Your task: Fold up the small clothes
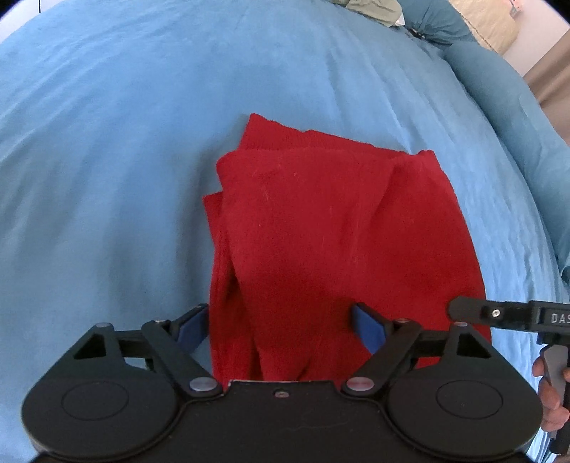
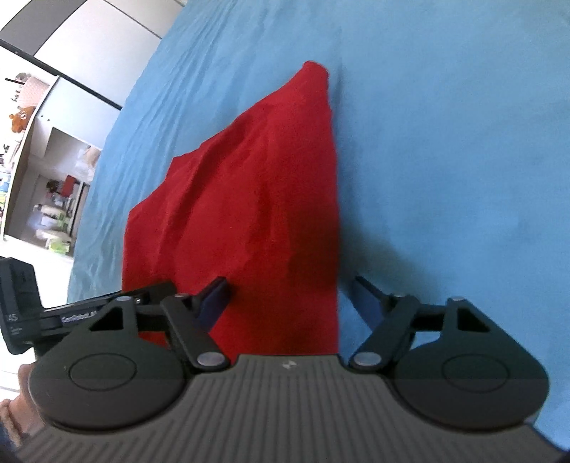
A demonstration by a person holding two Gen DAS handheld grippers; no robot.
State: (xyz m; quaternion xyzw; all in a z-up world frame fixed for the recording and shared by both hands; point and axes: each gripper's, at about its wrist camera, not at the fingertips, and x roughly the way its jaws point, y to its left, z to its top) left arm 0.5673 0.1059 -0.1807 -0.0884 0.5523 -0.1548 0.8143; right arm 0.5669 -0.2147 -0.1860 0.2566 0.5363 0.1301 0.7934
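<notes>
A small red garment (image 1: 320, 220) lies folded in layers on the blue bed cover (image 1: 107, 160). My left gripper (image 1: 279, 322) is open, its blue-padded fingers (image 1: 368, 326) wide apart on either side of the garment's near end, cloth bunched between them. In the right wrist view the same red garment (image 2: 256, 199) runs away from me. My right gripper (image 2: 290, 295) is open over its near edge, one finger (image 2: 213, 295) on the cloth and the other beside it over the cover. The right gripper's tip also shows in the left wrist view (image 1: 463, 310).
Blue bed cover (image 2: 445, 142) spreads all around. Pillows (image 1: 481, 21) and crumpled cloth (image 1: 374, 10) lie at the far end. The bed's edge falls away at the right in the left wrist view. Shelves and a white wall (image 2: 53, 160) stand beyond the bed.
</notes>
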